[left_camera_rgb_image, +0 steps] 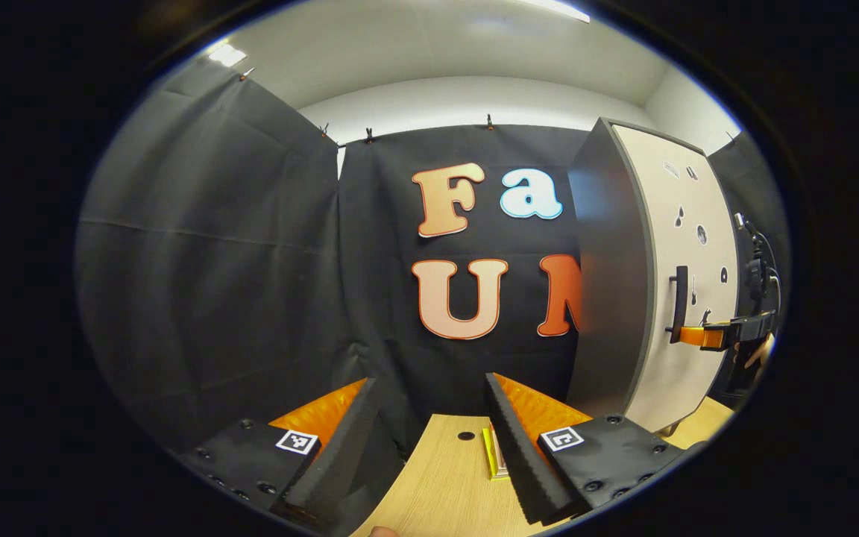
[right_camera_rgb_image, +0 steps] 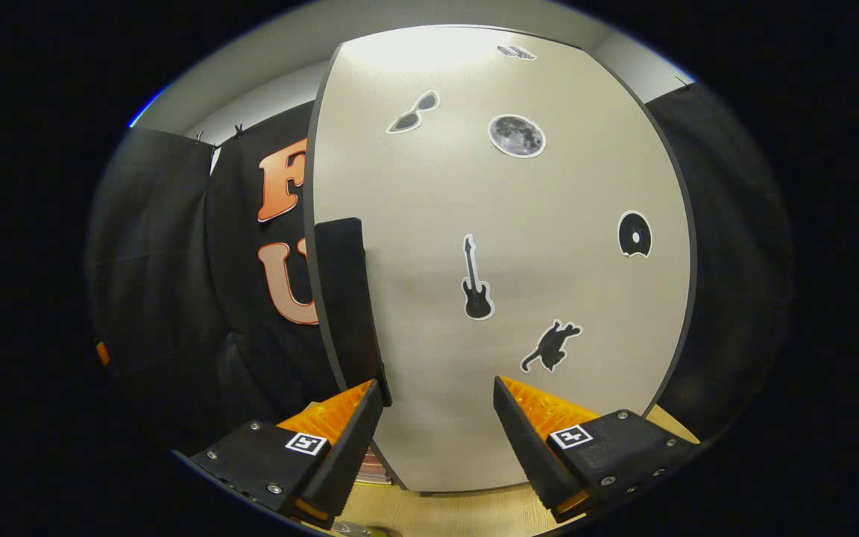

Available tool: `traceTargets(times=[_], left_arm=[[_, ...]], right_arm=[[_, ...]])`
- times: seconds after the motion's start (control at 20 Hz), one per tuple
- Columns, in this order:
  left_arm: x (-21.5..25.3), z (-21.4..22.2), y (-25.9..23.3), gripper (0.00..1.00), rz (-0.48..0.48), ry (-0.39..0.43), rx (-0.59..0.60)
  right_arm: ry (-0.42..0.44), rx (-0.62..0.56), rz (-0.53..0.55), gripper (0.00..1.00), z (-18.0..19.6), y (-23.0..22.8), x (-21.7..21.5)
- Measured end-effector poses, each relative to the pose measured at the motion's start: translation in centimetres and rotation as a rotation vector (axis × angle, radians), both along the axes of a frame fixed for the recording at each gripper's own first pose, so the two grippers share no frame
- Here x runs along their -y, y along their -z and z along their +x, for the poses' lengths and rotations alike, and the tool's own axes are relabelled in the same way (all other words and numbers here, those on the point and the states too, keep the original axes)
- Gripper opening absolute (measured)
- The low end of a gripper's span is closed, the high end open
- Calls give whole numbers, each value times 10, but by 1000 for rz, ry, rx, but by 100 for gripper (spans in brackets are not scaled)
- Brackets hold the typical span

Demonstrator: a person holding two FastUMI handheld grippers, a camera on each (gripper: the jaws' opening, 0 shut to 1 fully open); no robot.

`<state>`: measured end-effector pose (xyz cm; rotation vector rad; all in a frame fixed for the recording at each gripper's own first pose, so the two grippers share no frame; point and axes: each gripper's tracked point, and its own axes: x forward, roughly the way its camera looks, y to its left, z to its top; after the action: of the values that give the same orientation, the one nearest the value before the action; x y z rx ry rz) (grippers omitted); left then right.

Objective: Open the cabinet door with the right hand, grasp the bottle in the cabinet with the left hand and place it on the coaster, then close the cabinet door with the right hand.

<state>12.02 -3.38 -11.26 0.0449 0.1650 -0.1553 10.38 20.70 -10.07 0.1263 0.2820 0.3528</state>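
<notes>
- My left gripper (left_camera_rgb_image: 429, 440) hangs low over the wooden worktop (left_camera_rgb_image: 444, 485), its fingers apart with nothing between them.
- Just ahead of the left fingers, a yellow-edged coaster (left_camera_rgb_image: 495, 455) lies flat on the worktop, partly hidden behind one finger; a small dark hole sits in the worktop beside it.
- In the left gripper view the cabinet (left_camera_rgb_image: 608, 283) stands on the worktop to the right, its grey side toward me and its pale cabinet door (left_camera_rgb_image: 687, 298) shut.
- Farther off in that view, my right gripper (left_camera_rgb_image: 705, 337) reaches to the black door handle (left_camera_rgb_image: 679, 302), its fingertips at the handle's lower end.
- In the right gripper view the fingers stand apart, pointed at the door, which carries stickers: a guitar (right_camera_rgb_image: 476, 280), a cat, a moon, sunglasses and a disc.
- The handle rises just above one right finger, at the door's left edge; I cannot tell whether that finger touches it.
- The bottle is hidden behind the shut door.
</notes>
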Motion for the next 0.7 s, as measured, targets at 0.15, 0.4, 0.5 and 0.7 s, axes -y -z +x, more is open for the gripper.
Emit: traceTargets(times=[0.15,0.4,0.5,0.7], left_arm=[[-5,0,0,93,-3,-10,-4],[-10,4,-7,93,5,-20,3],[-8,8,-16,93,1,-15,11],[4,22,-40,93,-12,6,39]], right_arm=[[0,4,-12,93,0,1,-1],[3,-9,-32,93,0,0,3],[0,10,-41,94,0,-13,8],[-5,62,-62,94,-12,-50,36]])
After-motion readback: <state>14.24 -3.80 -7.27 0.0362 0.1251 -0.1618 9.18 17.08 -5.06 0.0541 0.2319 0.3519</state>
